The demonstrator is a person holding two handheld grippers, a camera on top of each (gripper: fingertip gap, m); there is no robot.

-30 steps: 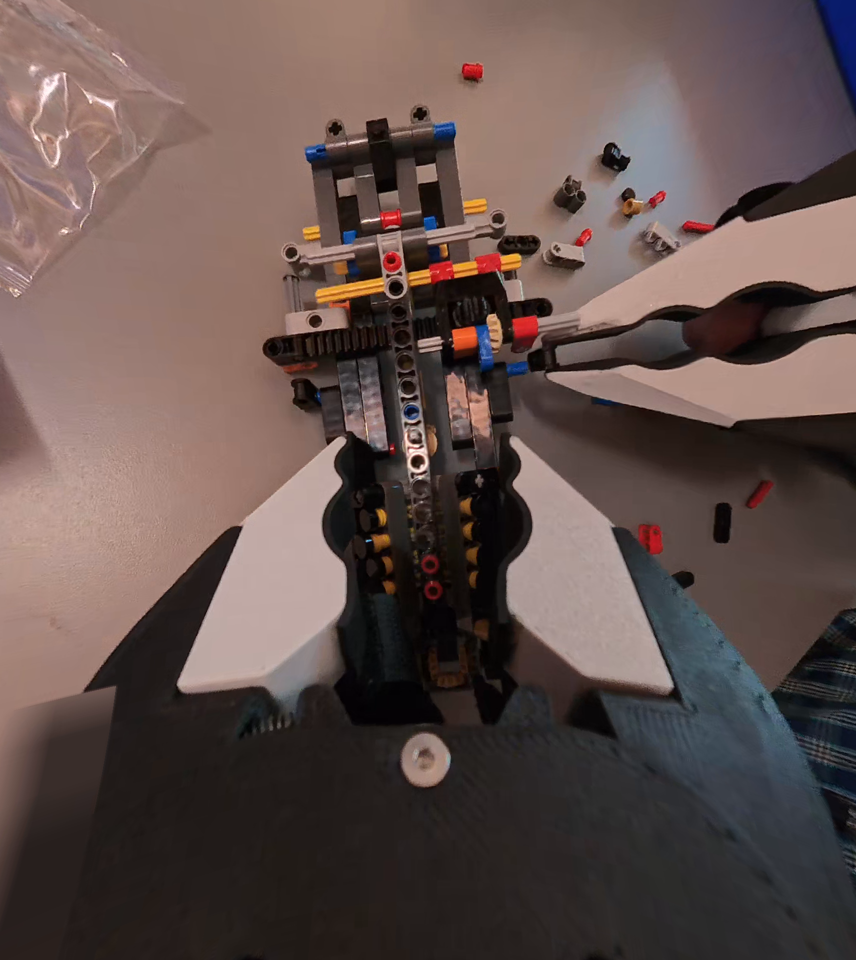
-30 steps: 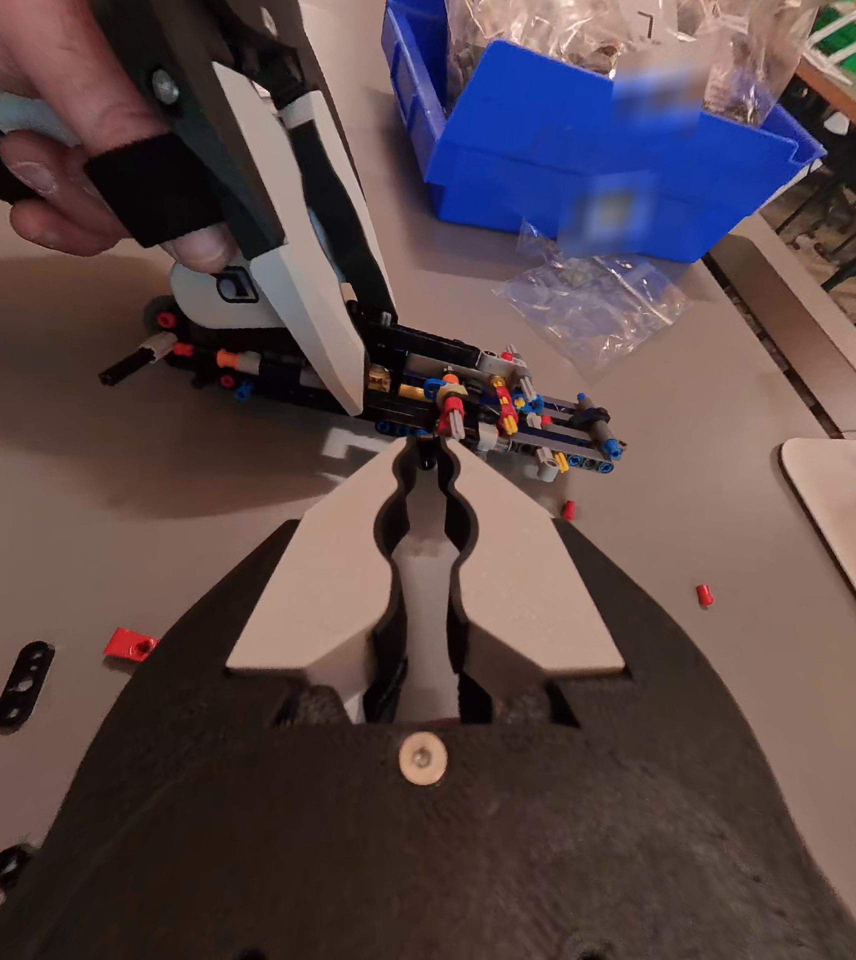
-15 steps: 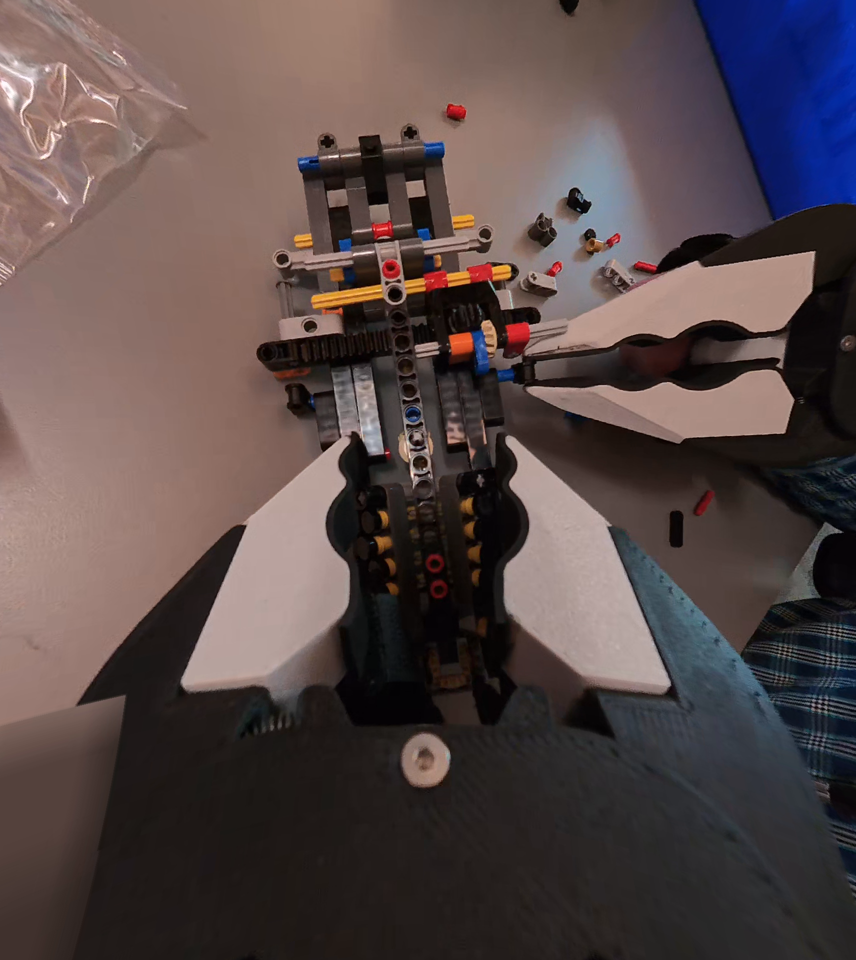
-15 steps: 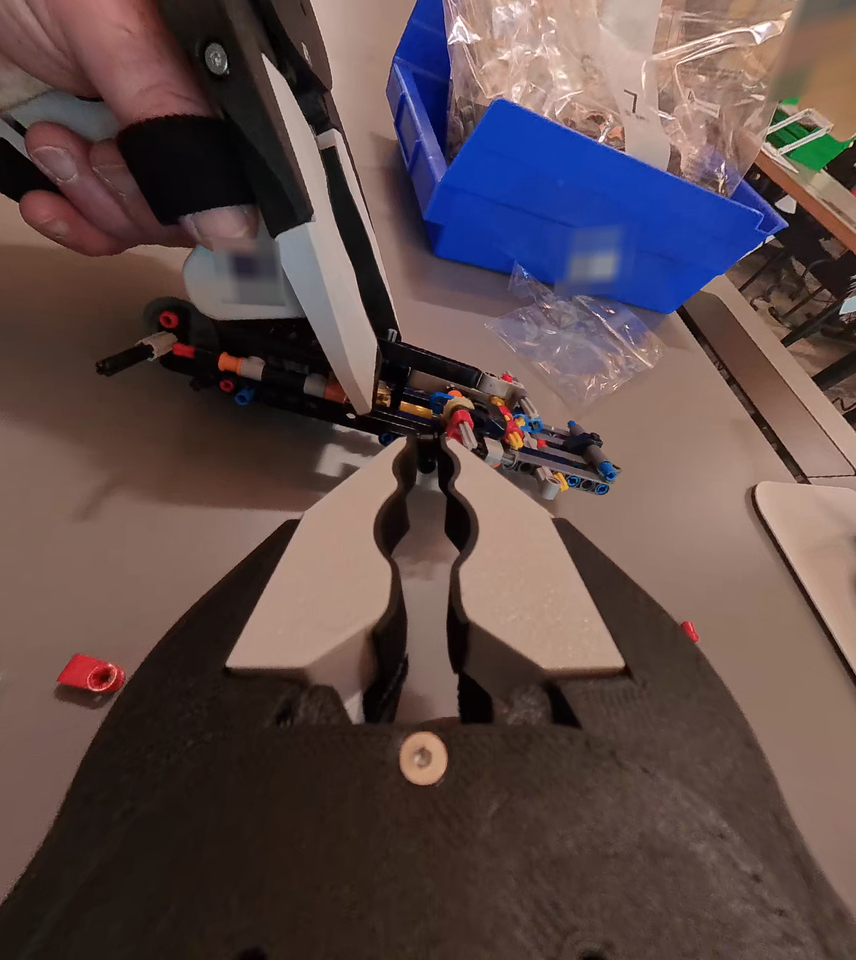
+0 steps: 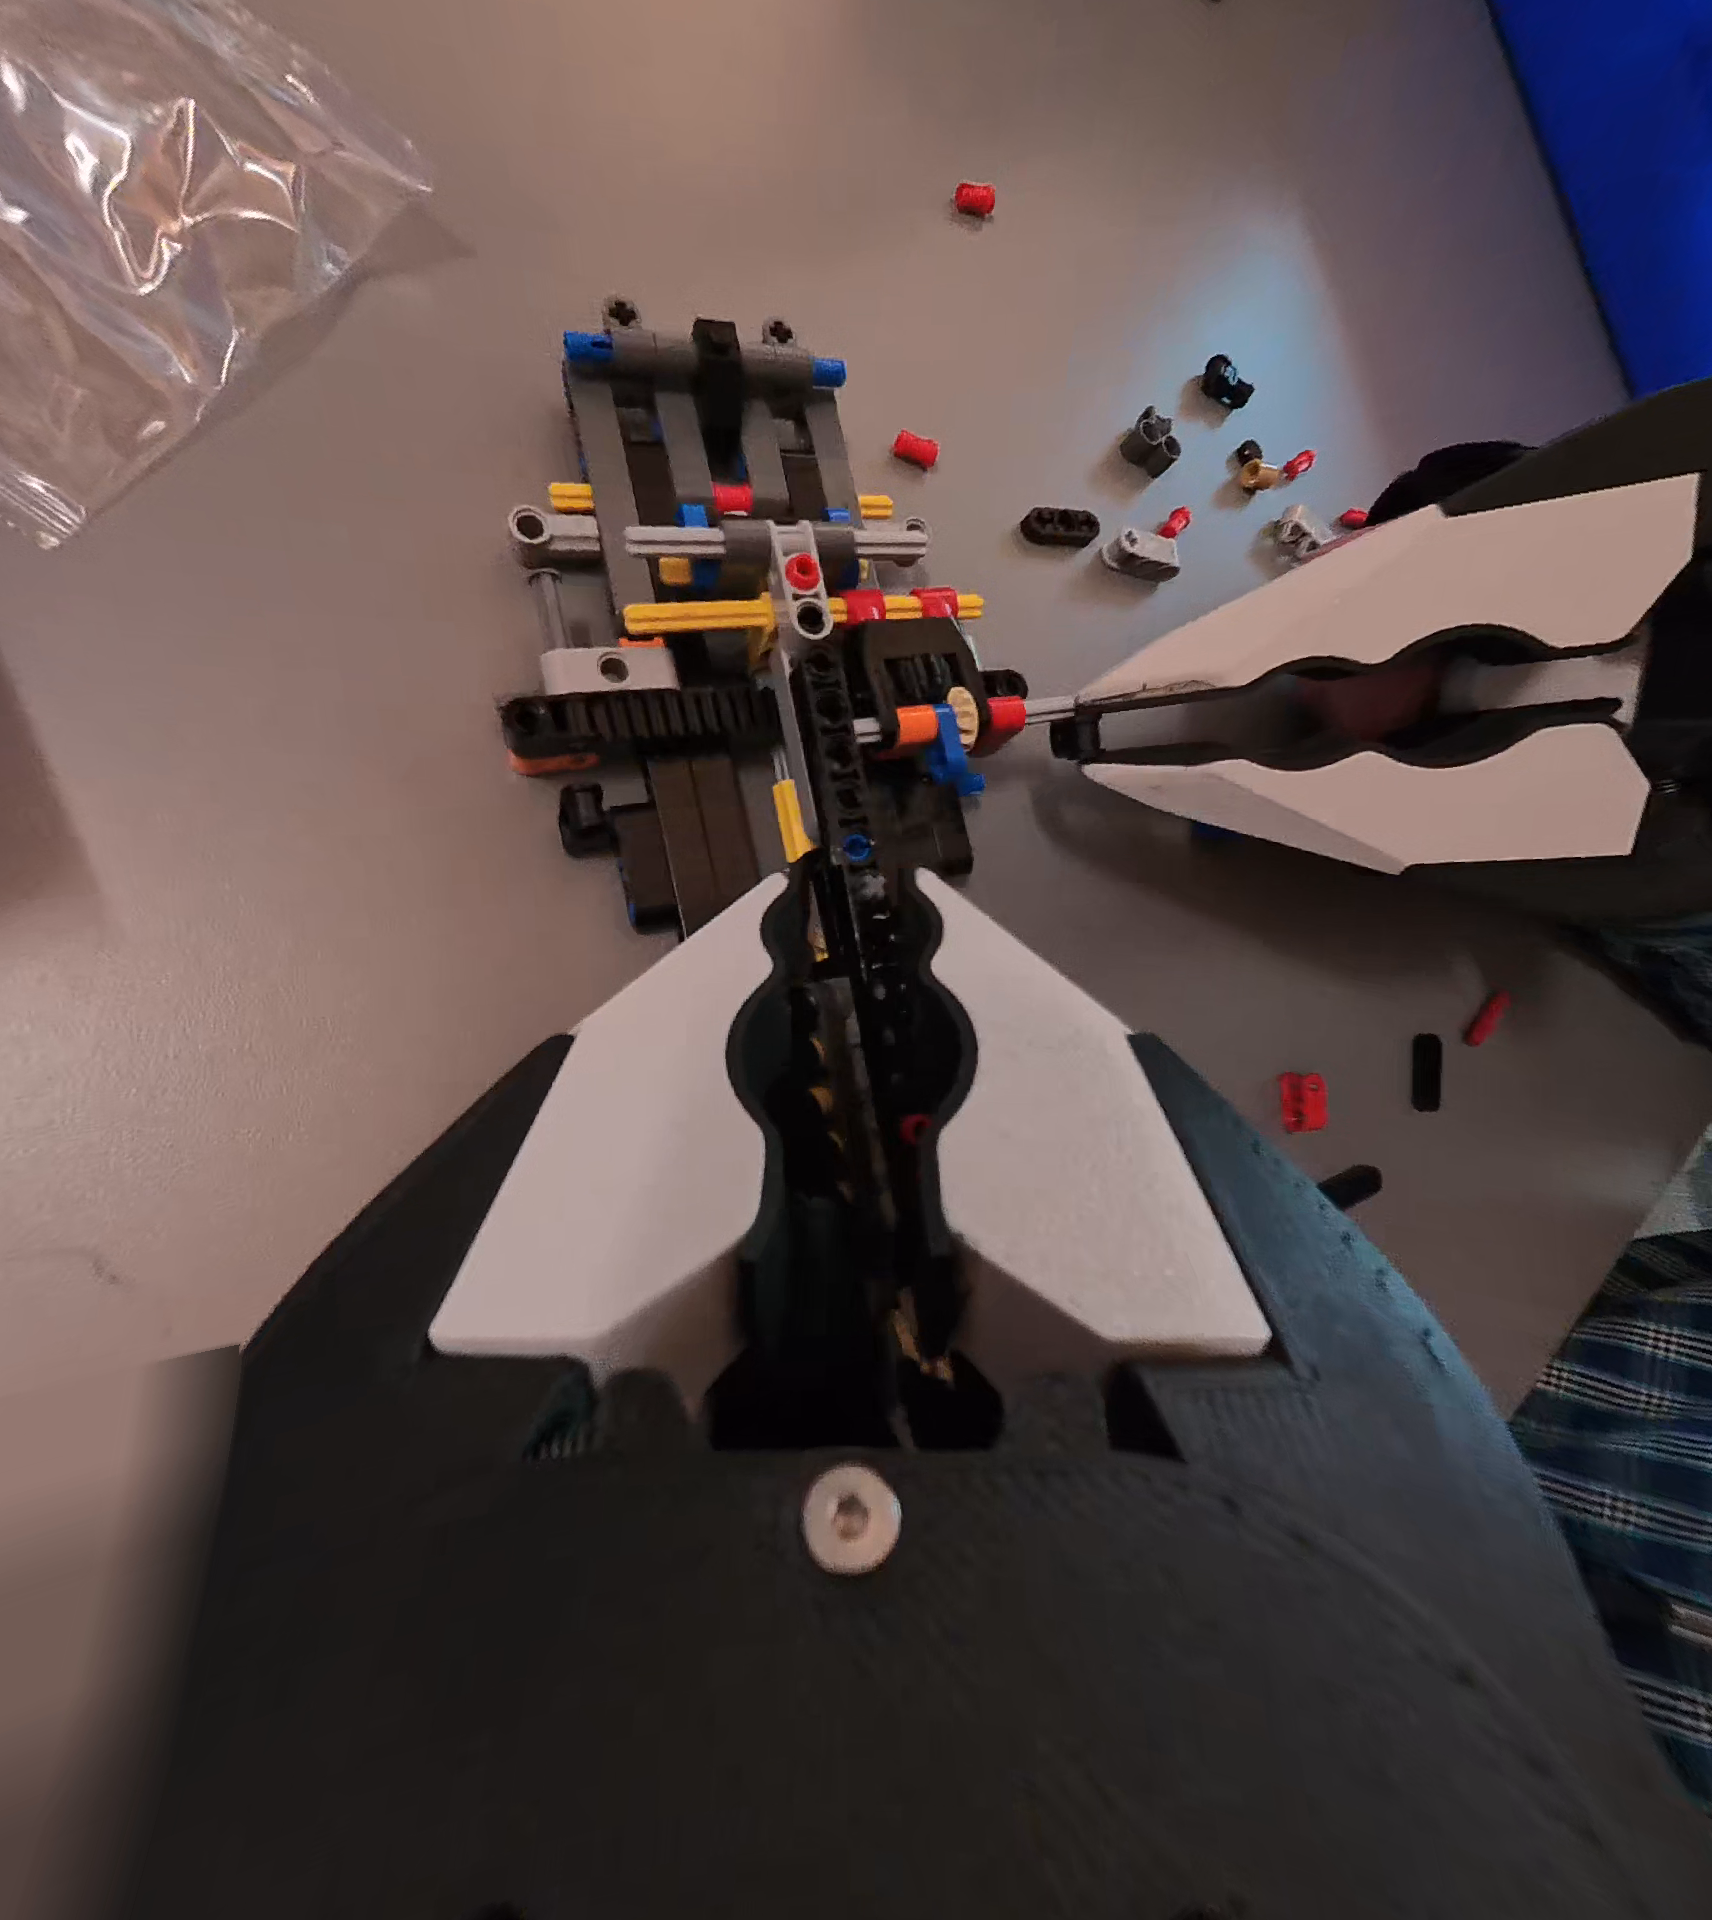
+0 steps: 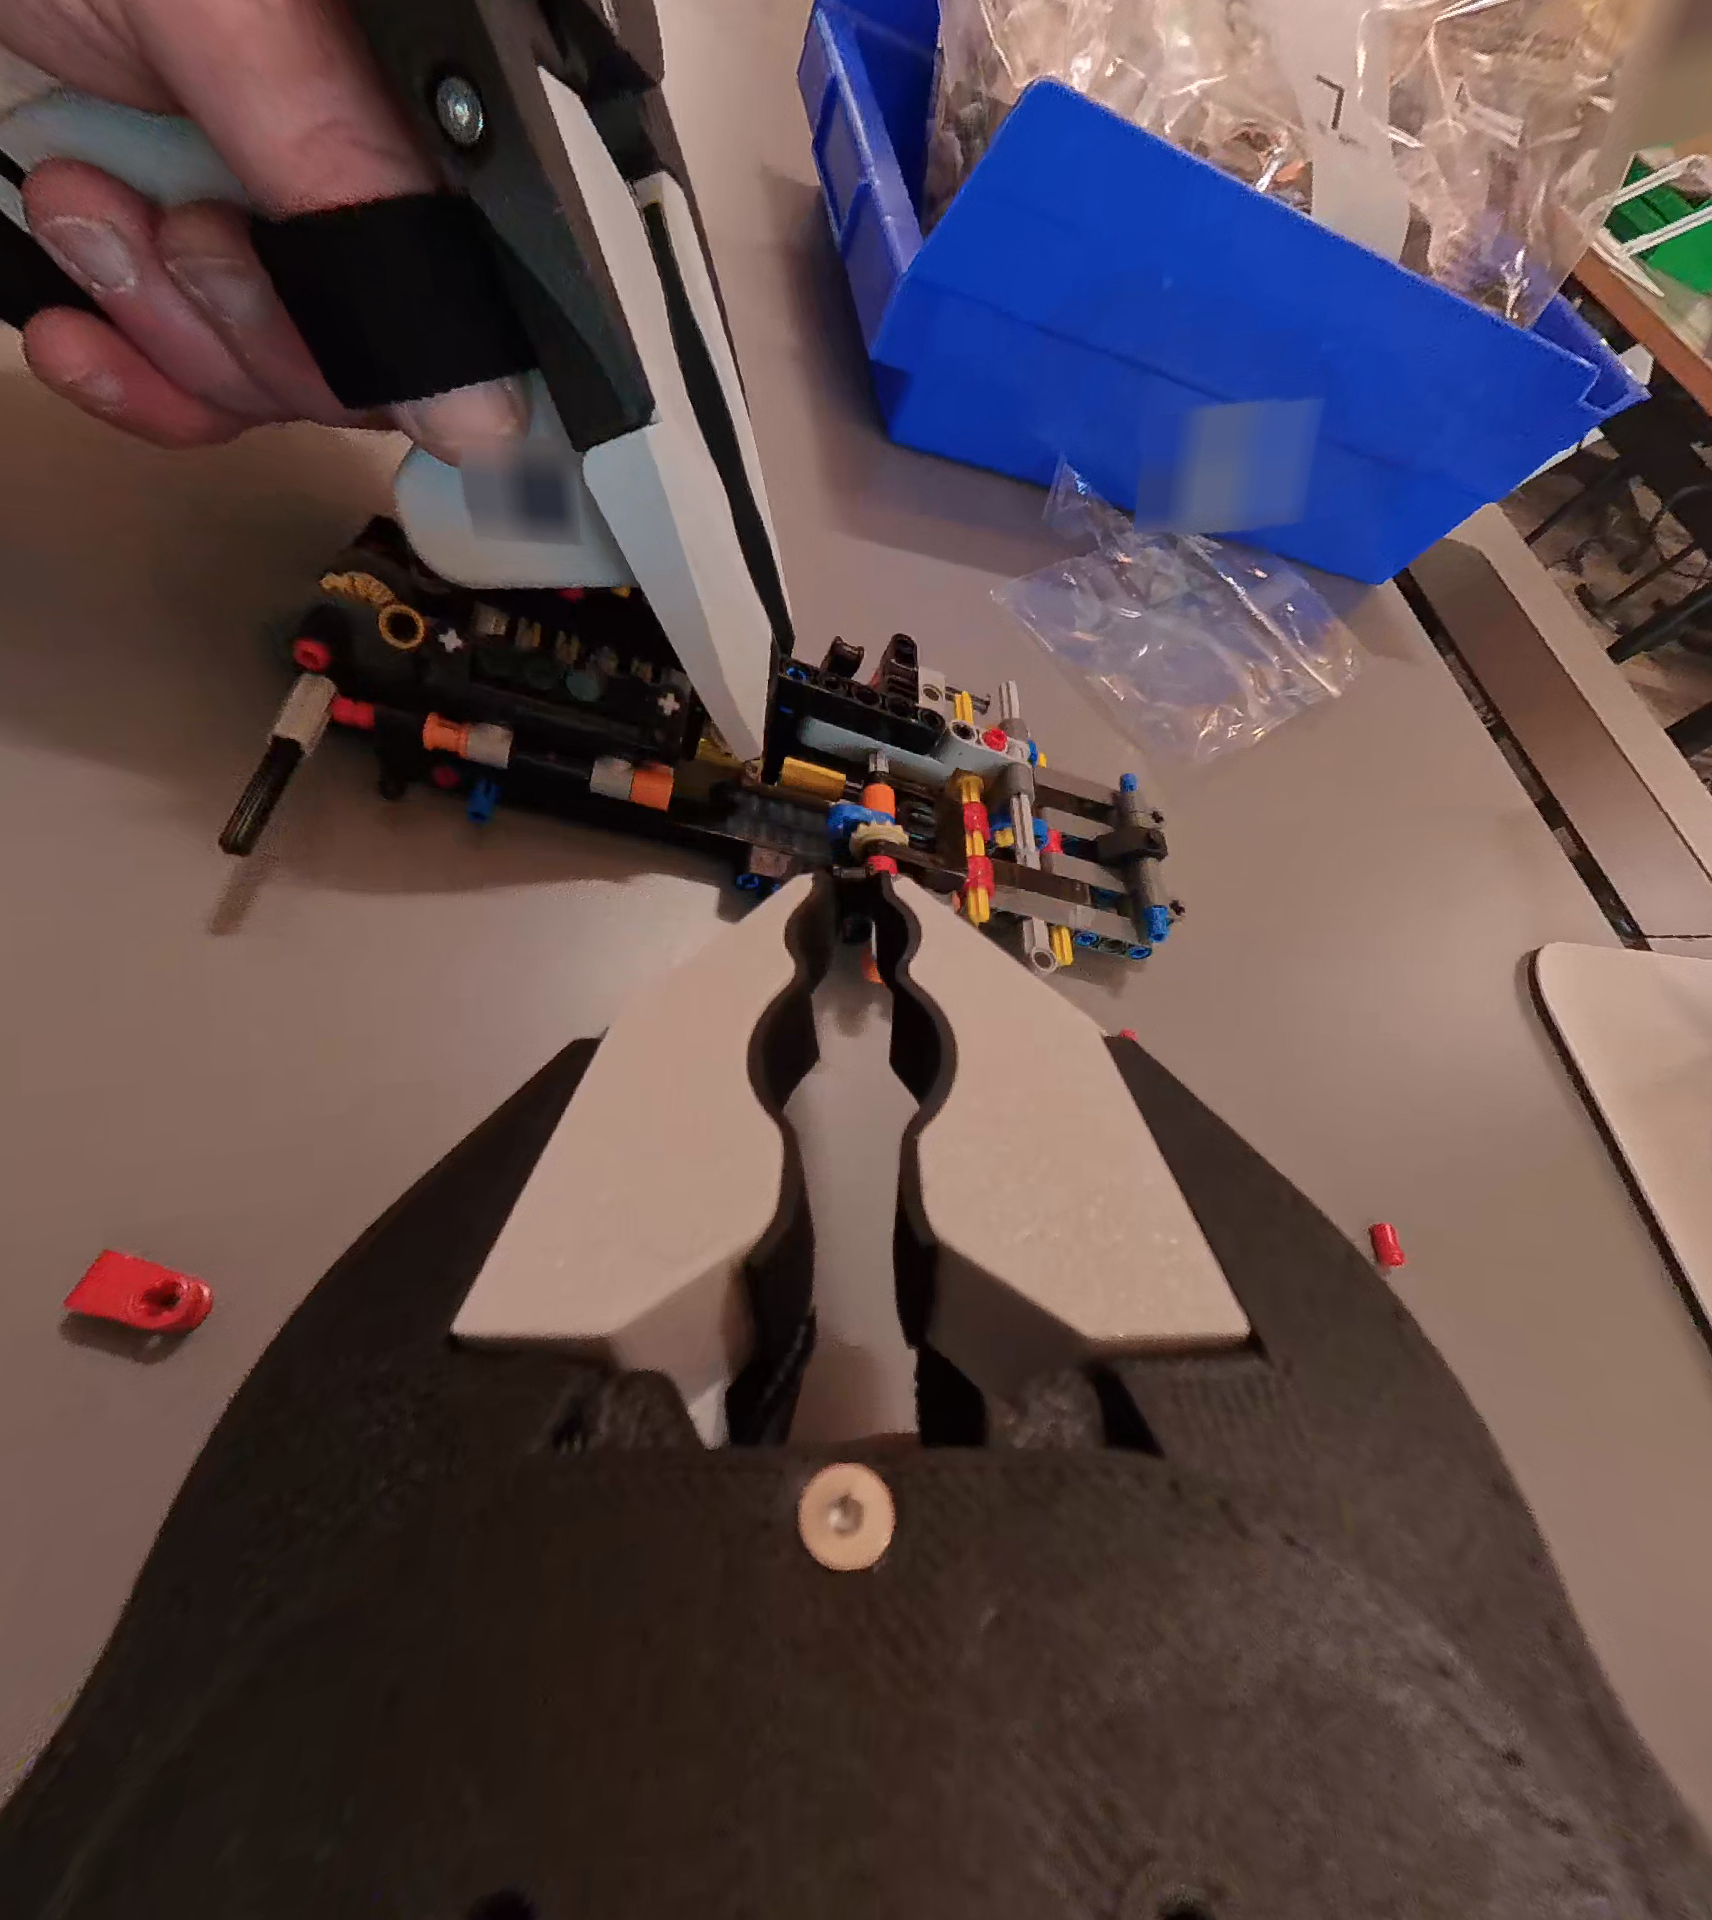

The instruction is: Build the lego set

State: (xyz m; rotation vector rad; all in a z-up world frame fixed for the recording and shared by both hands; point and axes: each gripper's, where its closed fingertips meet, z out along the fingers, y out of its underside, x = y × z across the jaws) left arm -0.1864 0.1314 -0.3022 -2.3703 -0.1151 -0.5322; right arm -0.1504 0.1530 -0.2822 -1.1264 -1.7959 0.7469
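On a grey table point(image 5: 208, 1039), the left gripper point(image 5: 852, 894) is closed around the black rear spine of the half-built lego model point(image 5: 727, 582), its white fingers point(image 5: 644, 1122) pressing the beam from both sides. The model lies flat just ahead of those fingers, a frame of grey and black beams with yellow axles and red and blue pins.

From the right, the right gripper point(image 5: 1075, 732) comes in level with the table, its tips nearly together and pinched on a small black piece at the end of a grey axle point(image 5: 1034, 710) that sticks out of the model's side past an orange bush and a red bush. In the right wrist view that gripper point(image 6: 857, 899) shows only a narrow gap at its tips, set against the model point(image 6: 831, 769), while a hand point(image 6: 187, 260) holds the left gripper point(image 6: 748, 717) steeply down onto the frame.

Loose parts lie scattered nearby: a red plate point(image 5: 1302, 1101), a black pin point(image 5: 1425, 1070), a black link point(image 5: 1060, 525) and small grey connectors point(image 5: 1143, 551). Farther off are a clear bag point(image 5: 83, 260) on the model's left and, beyond the model, a blue bin point(image 6: 1226, 343) stuffed with more bags.
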